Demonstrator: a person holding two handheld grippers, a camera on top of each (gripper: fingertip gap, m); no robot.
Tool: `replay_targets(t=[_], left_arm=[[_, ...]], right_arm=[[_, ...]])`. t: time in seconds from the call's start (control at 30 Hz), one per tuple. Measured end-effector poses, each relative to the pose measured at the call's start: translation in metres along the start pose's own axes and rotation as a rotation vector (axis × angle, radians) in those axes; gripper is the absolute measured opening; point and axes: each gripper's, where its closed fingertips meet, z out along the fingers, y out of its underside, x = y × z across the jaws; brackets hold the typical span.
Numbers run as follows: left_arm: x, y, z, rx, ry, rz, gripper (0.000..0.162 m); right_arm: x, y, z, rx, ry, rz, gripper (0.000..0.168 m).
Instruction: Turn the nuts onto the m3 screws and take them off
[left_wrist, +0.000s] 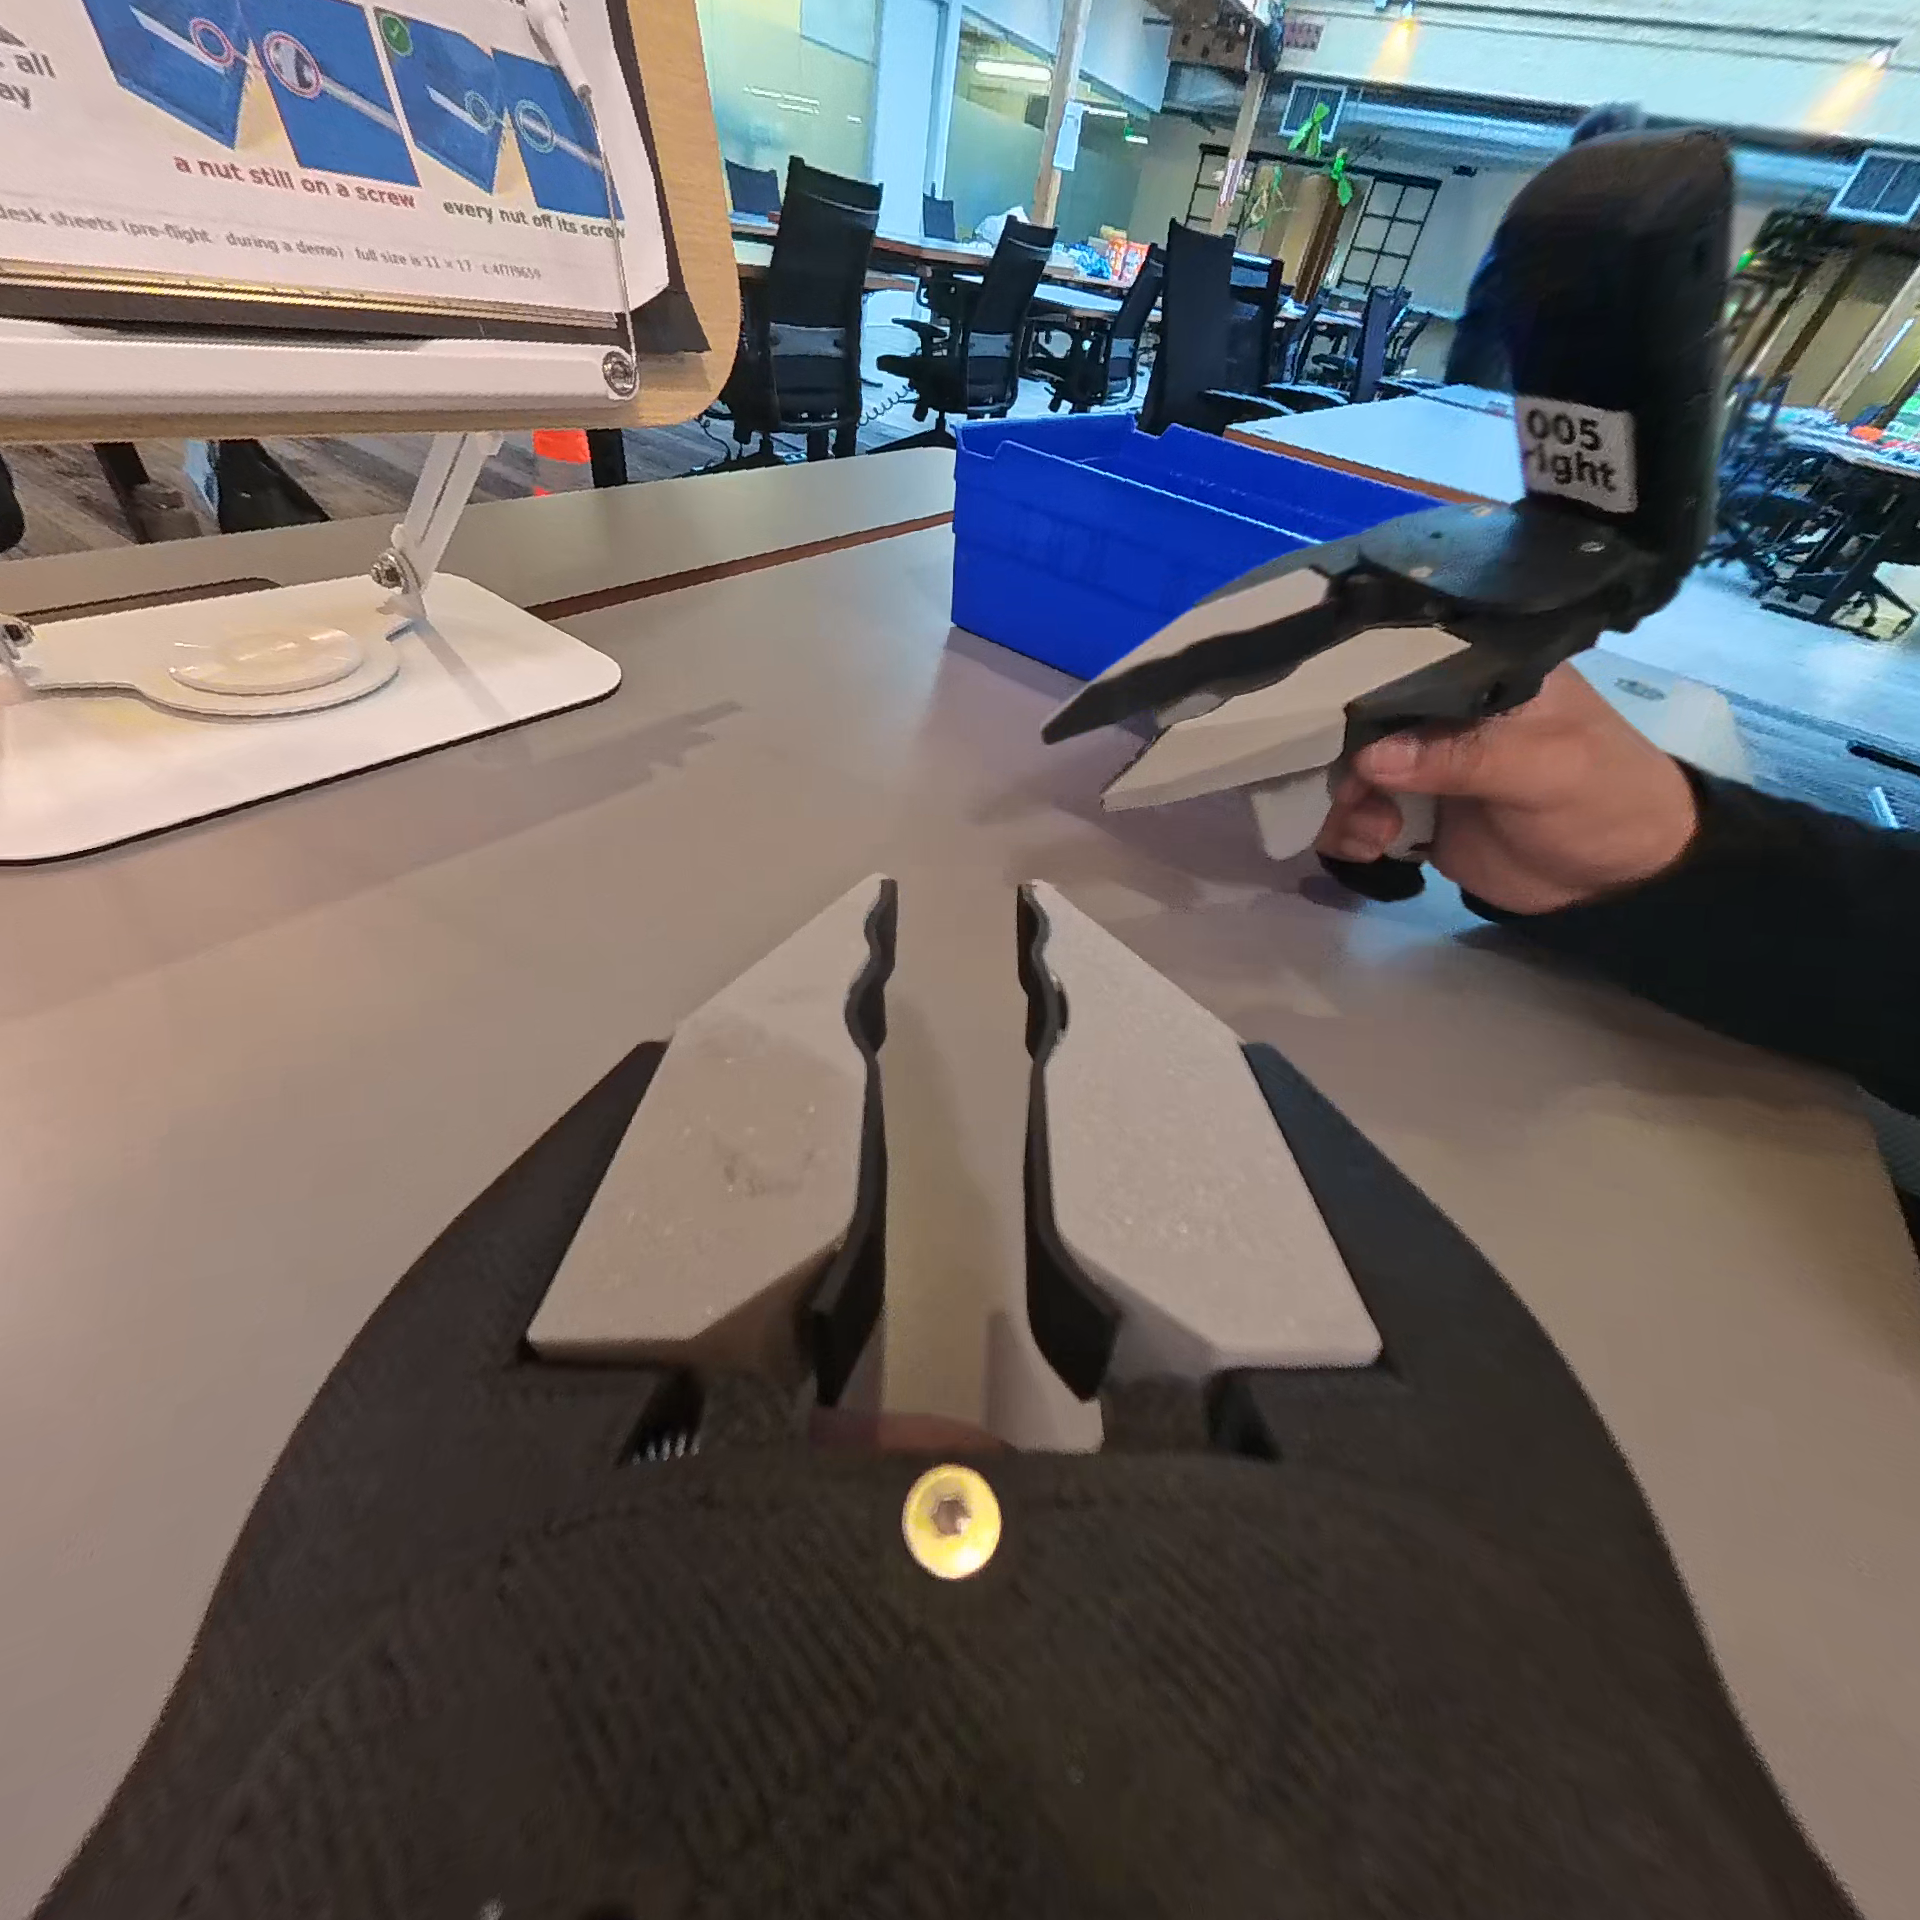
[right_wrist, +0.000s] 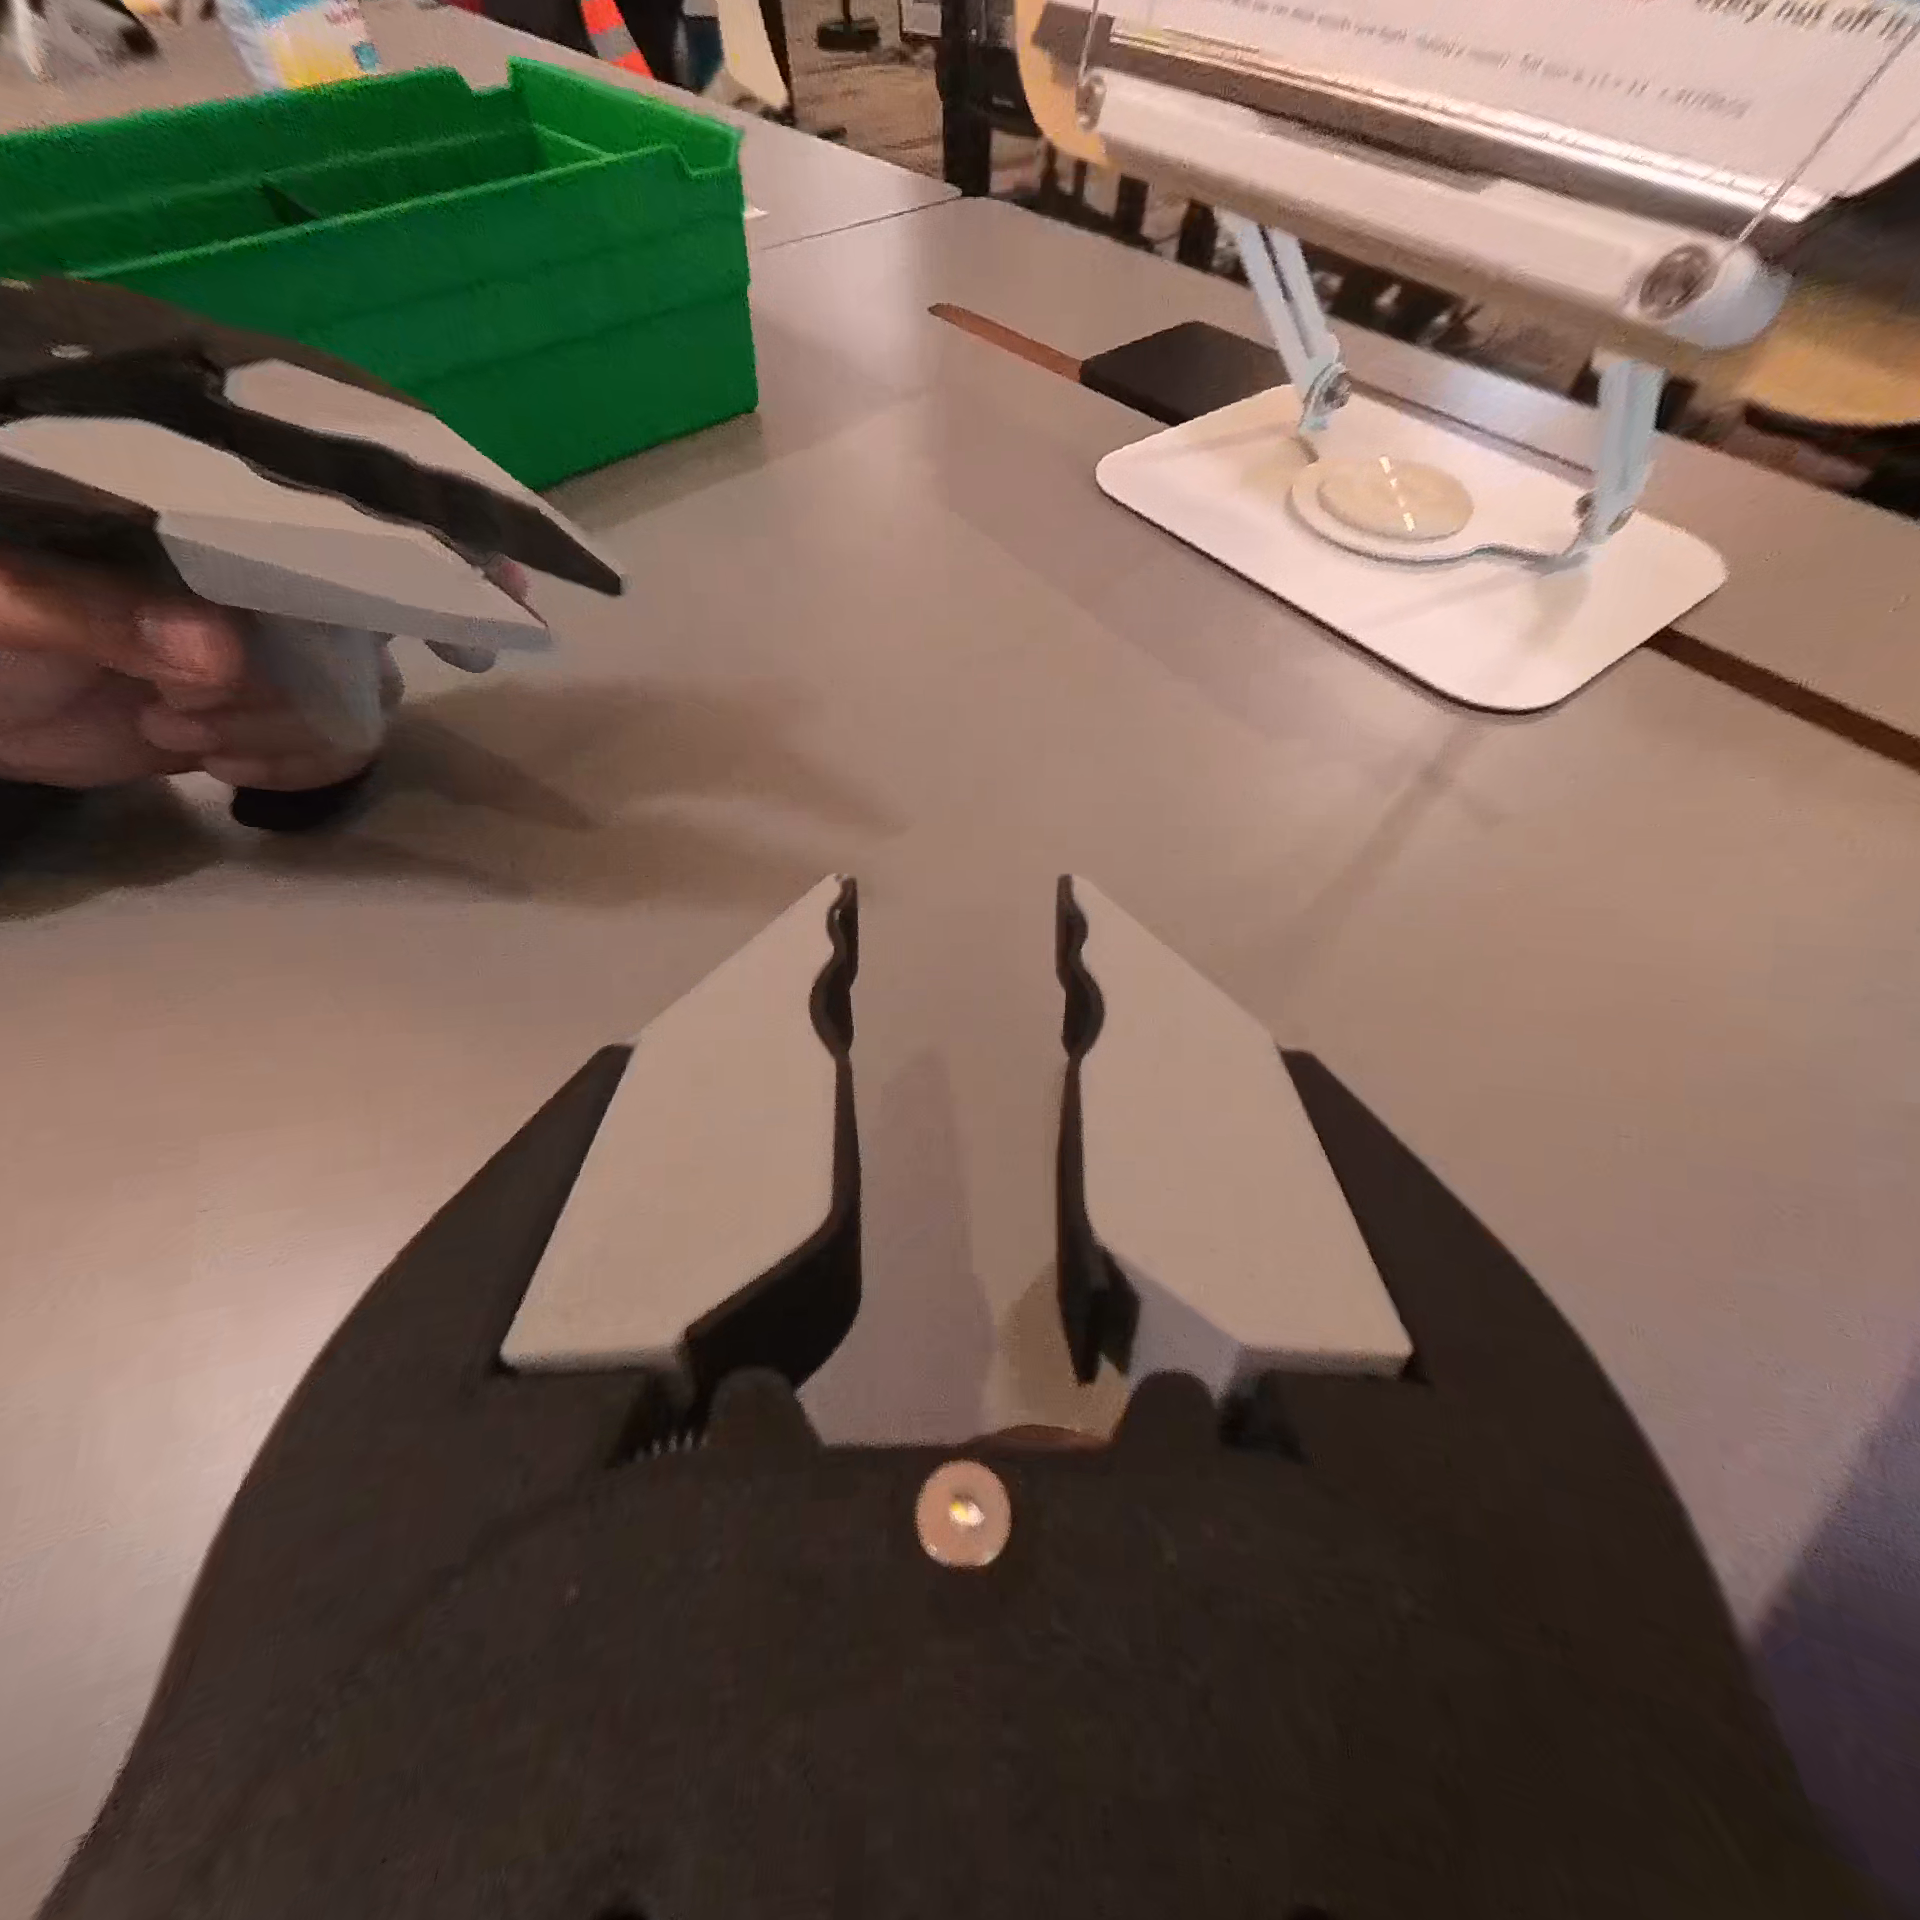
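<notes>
No nuts or screws show in either view. My left gripper is open and empty, low over the grey table. My right gripper is open and empty over the same table. The right gripper also shows in the left wrist view, held by a hand, its jaws slightly apart. The left gripper shows at the left of the right wrist view, held by a hand.
A blue bin stands beyond the right gripper. A green bin stands beyond the left gripper. A white stand holding an instruction sheet sits at the back; it also shows in the right wrist view. Some 10 cm of space lies between my two pairs of fingers.
</notes>
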Motion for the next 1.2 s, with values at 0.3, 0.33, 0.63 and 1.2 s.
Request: replay_targets(t=[0.3,0.33,0.63,1.2], left_arm=[[-0.006,0.003,-0.001,-0.027,-0.042,0.072,0.021],[-0.008,0.003,-0.002,-0.028,-0.049,0.076,0.021],[-0.023,0.001,-0.007,-0.022,-0.114,0.112,0.021],[0.025,0.016,-0.078,0.006,-0.341,-0.004,0.051]], right_arm=[[-0.009,0.009,0.010,0.022,-0.117,0.163,0.047],[-0.009,0.009,0.009,0.023,-0.113,0.158,0.048],[-0.024,0.004,0.011,0.028,-0.119,0.046,0.053],[-0.021,-0.003,-0.029,0.101,0.123,-0.201,0.058]])
